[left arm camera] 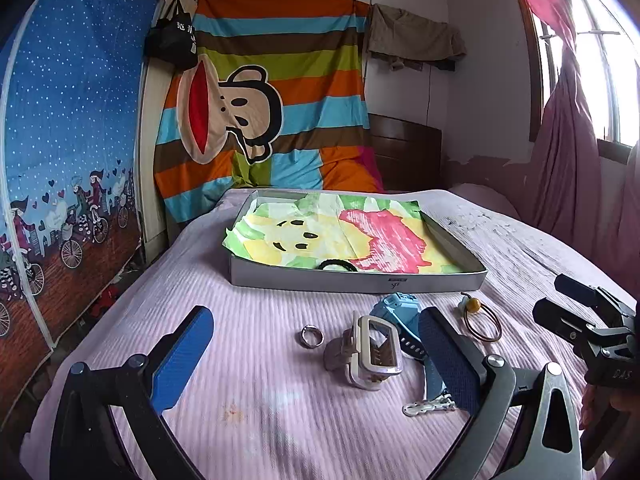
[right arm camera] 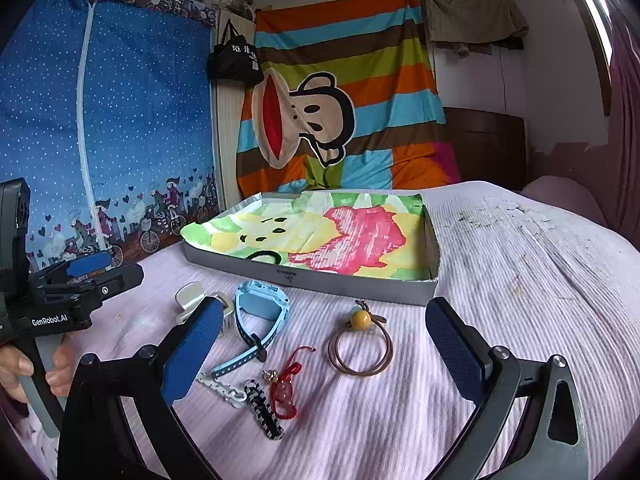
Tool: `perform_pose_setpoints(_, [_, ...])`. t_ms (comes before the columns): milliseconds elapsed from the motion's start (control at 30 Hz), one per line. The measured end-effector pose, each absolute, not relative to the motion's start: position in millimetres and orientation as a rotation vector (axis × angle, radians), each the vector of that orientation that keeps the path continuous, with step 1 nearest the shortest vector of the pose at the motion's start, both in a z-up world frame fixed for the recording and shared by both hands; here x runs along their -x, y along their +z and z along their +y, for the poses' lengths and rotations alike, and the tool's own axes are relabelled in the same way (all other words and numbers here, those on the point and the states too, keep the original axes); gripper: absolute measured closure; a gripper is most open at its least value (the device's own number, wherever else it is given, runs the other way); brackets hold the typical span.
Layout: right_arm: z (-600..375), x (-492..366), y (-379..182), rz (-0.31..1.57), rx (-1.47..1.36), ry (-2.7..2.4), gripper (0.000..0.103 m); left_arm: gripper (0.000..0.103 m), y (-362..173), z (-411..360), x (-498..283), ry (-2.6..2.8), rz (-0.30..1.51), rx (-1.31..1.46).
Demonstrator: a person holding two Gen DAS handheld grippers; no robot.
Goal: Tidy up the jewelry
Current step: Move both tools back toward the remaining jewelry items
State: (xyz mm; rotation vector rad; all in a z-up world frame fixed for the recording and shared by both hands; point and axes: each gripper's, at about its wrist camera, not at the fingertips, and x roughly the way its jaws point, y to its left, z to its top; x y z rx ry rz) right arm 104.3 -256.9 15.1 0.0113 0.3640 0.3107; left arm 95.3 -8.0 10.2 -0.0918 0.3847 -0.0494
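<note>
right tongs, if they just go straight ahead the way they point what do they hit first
Probably the brown hair tie with the yellow bead, lying between the open right tongs; beyond it, the grey tray. Depth is uncertain.

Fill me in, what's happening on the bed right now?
A person holds both claws open above the pink bedspread, gripping nothing. The left claw frames a silver ring and white watch; the right claw frames a brown hair tie. A blue watch also waits. Only a black hair tie lies in the lined tray.
</note>
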Motion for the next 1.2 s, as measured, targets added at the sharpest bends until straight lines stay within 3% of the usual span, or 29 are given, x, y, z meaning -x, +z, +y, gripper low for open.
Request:
perform_pose_setpoints(567, [-255.1, -102.8, -3.9, 0.476, 0.018, 0.318, 0.004, 0.001, -1.3, -11.4, -101.2, -0.152, 0.522, 0.068])
perform_pose_setpoints(700, [-254.5, -108.4, -11.3, 0.515, 0.009, 0.330, 0.005, 0.010, -4.7, -13.7, -105.4, -0.190, 0.561, 0.063])
perform_pose_setpoints(933, [-245.2, -116.9, -25.7, 0.588, 0.023, 0.371, 0.029, 0.037, -10.4, -20.5, -115.8, -0.244, 0.629, 0.056])
perform_pose_setpoints(1200, [-230.1, -125.6, -41.7, 0.663, 0.055, 0.428, 0.055, 0.053, -18.9, -25.5, -127.6, -0.285, 0.699, 0.073])
